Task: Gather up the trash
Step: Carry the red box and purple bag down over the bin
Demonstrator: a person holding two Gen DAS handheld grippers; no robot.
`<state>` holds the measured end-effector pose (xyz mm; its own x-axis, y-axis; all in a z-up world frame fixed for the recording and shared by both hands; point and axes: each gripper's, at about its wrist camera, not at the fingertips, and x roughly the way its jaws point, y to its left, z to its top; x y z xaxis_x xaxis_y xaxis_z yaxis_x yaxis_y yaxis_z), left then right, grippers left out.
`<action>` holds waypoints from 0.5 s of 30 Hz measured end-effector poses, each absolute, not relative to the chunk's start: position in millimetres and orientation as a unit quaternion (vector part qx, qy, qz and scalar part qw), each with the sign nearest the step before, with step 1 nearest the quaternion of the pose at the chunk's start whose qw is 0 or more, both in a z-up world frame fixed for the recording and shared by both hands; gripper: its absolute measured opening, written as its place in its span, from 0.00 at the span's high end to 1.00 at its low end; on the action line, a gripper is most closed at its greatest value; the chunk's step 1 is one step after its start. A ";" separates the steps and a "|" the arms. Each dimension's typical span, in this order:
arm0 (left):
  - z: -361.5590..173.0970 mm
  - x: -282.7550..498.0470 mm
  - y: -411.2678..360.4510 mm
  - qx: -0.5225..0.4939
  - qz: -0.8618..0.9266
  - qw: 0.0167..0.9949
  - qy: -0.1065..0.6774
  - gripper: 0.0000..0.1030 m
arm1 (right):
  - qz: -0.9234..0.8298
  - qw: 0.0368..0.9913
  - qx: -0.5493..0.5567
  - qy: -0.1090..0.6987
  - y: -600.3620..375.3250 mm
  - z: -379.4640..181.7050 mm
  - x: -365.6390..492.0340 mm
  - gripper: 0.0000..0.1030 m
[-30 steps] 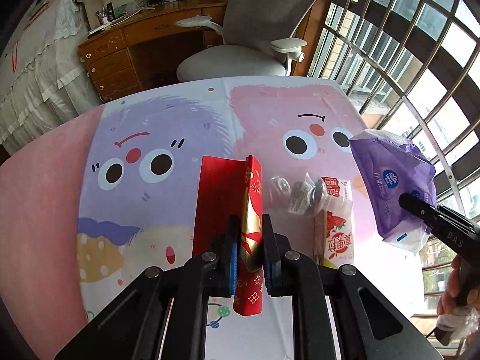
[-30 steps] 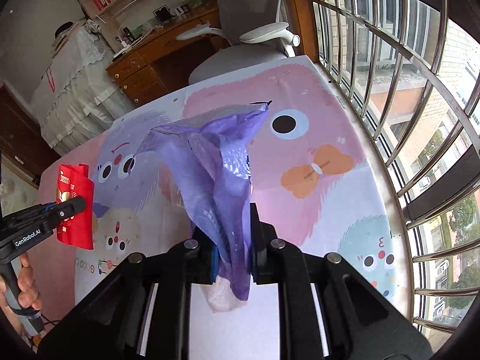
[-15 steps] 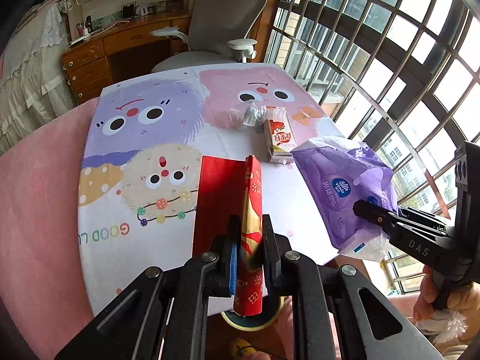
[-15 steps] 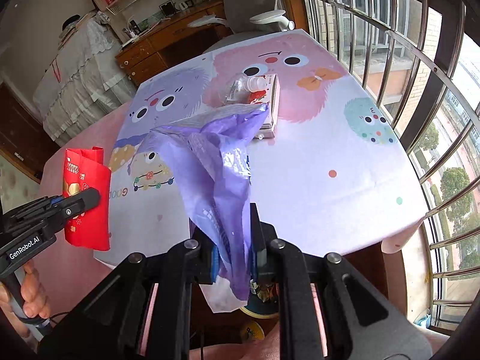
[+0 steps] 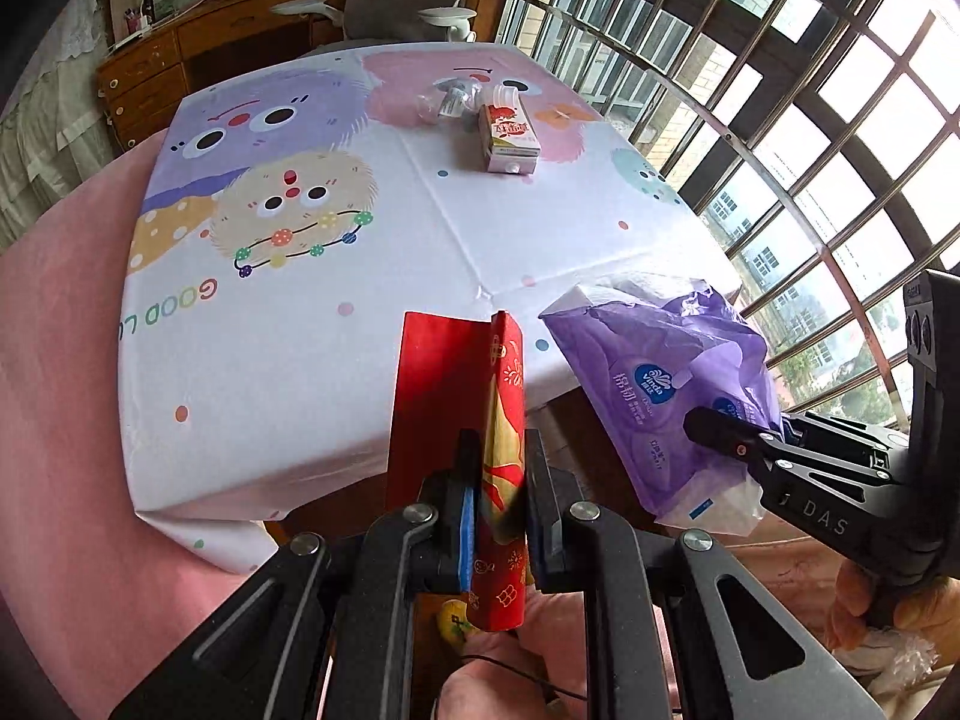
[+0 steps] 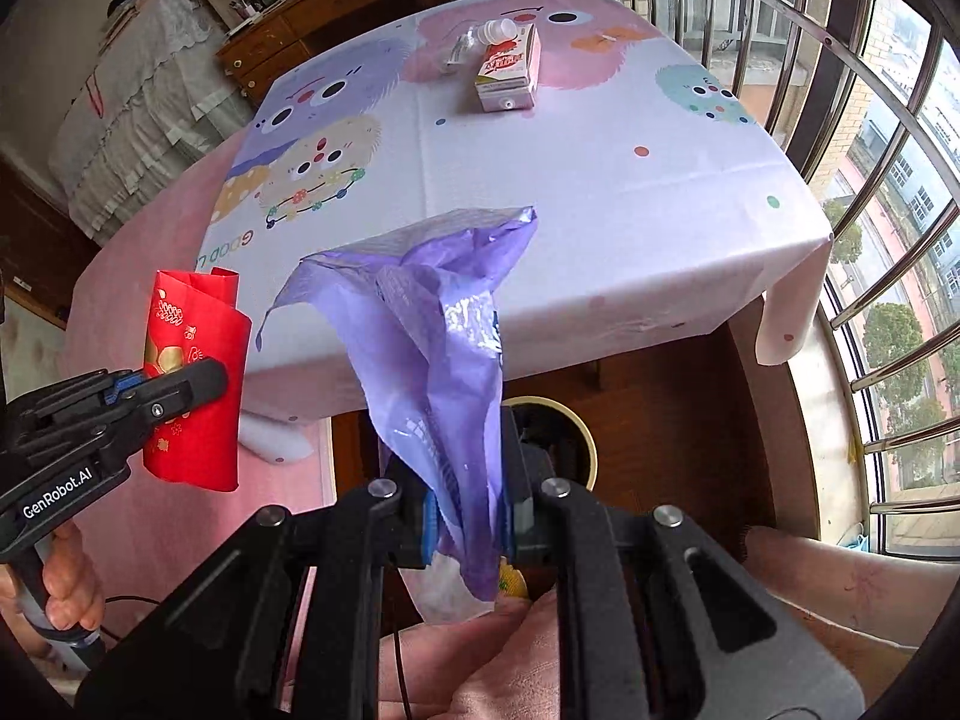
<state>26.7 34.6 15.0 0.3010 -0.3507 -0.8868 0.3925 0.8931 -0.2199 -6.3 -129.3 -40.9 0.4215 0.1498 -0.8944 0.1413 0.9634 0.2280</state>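
Note:
My left gripper (image 5: 497,468) is shut on a folded red envelope (image 5: 456,396) with gold print, held upright past the table's near edge; the envelope (image 6: 195,384) also shows at the left of the right wrist view. My right gripper (image 6: 465,480) is shut on a crumpled purple tissue wrapper (image 6: 438,336), which hangs at the right of the left wrist view as the wrapper (image 5: 666,384). On the far part of the table lie a red-and-white drink carton (image 5: 507,135) and a crushed clear plastic bottle (image 5: 456,99).
The table (image 5: 300,324) wears a cartoon-monster cloth over a pink cover. A round yellow-rimmed bin (image 6: 576,426) stands on the floor below the near edge. A barred window (image 5: 780,120) runs along the right. A wooden desk (image 5: 198,54) and office chair stand beyond.
Both grippers have drawn back toward me and lower with their loads, beyond the table's near edge; the bin rim has come into the right wrist view. The carton and bottle stayed put.

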 end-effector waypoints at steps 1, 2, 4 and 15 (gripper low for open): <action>8.8 25.1 31.8 0.018 -0.230 0.802 0.550 0.87 | 0.002 0.828 0.137 0.544 -133.4 -46.9 -2.9 0.88; 2.1 21.0 29.6 0.018 -0.230 0.799 0.555 0.87 | 0.000 0.823 0.140 0.551 -135.4 -53.9 -3.8 0.88; -12.6 18.1 22.6 0.023 -0.227 0.792 0.566 0.87 | -0.003 0.811 0.149 0.566 -139.9 -71.3 -2.9 0.88; -139.9 4.7 -18.2 0.027 -0.206 0.740 0.640 0.87 | -0.004 0.744 0.180 0.643 -156.1 -214.2 -10.1 0.88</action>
<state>4.8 -18.2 -139.9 0.0964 -0.2694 -0.9582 0.3392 0.9140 -0.2228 -10.1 -156.1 -214.2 0.1733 0.2259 -0.9586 0.2377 0.9350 0.2633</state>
